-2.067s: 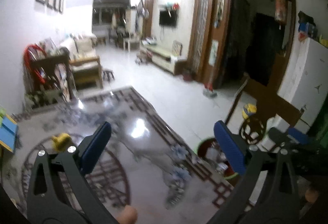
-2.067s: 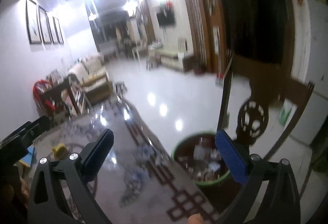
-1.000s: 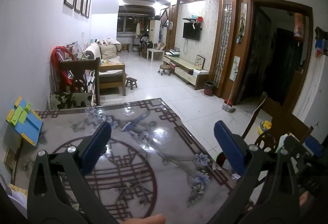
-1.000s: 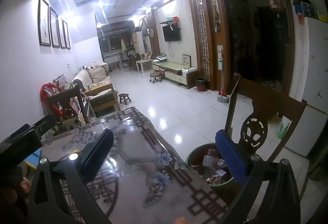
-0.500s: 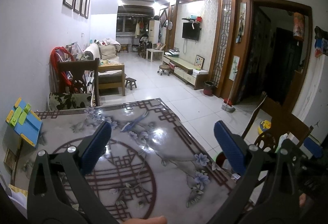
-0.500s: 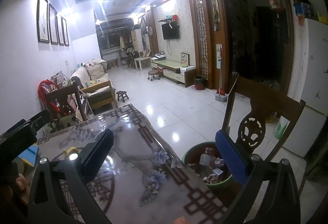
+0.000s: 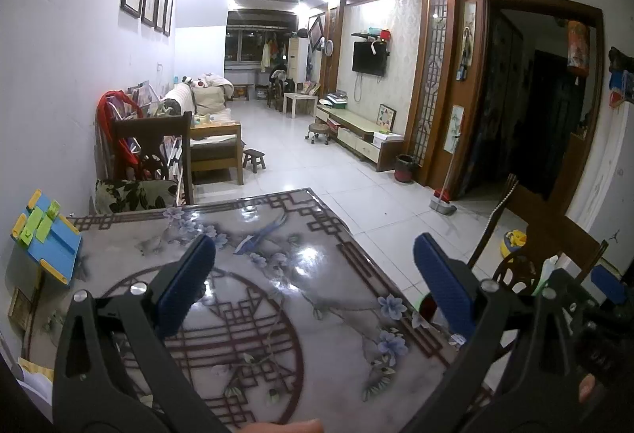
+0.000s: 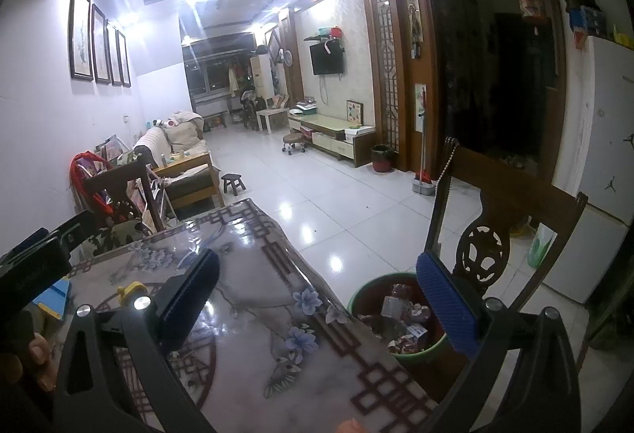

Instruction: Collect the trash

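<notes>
Both the left gripper (image 7: 315,290) and right gripper (image 8: 319,304) hang spread and empty above the patterned table (image 8: 253,345). The green trash bin (image 8: 358,298), full of crumpled wrappers, stands on the floor just right of the table, below the right gripper's right finger.

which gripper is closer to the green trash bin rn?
Right. The right gripper hangs over the table edge, the green trash bin just below its right finger. The left gripper sits farther left over the table.
</notes>
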{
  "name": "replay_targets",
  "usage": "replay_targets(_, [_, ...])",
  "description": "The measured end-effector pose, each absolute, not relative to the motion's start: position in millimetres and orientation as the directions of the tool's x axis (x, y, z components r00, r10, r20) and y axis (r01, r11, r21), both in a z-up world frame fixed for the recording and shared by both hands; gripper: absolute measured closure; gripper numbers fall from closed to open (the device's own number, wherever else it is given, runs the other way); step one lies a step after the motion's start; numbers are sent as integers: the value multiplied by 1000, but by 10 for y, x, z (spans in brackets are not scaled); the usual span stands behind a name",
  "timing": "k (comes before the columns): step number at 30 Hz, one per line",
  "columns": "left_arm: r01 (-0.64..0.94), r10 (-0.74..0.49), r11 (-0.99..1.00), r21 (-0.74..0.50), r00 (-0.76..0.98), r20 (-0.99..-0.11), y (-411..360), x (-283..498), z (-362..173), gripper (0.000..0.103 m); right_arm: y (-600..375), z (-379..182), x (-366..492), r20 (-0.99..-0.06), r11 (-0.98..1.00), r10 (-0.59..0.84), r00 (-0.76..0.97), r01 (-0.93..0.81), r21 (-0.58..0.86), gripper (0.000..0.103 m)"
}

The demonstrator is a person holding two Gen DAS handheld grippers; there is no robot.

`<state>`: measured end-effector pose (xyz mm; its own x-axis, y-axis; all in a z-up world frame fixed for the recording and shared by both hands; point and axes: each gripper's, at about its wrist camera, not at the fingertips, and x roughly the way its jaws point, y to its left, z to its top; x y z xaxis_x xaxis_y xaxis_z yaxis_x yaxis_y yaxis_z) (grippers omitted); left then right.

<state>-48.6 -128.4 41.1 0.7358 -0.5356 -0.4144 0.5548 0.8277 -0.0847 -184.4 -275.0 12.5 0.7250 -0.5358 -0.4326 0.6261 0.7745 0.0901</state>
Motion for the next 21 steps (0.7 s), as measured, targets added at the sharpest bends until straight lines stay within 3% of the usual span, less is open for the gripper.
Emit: replay_targets(21, [542, -526, 835, -98, 733, -430, -1194, -332, 316, 5, -2765, 119, -1856, -437, 776, -533, 724, 625, 89, 7])
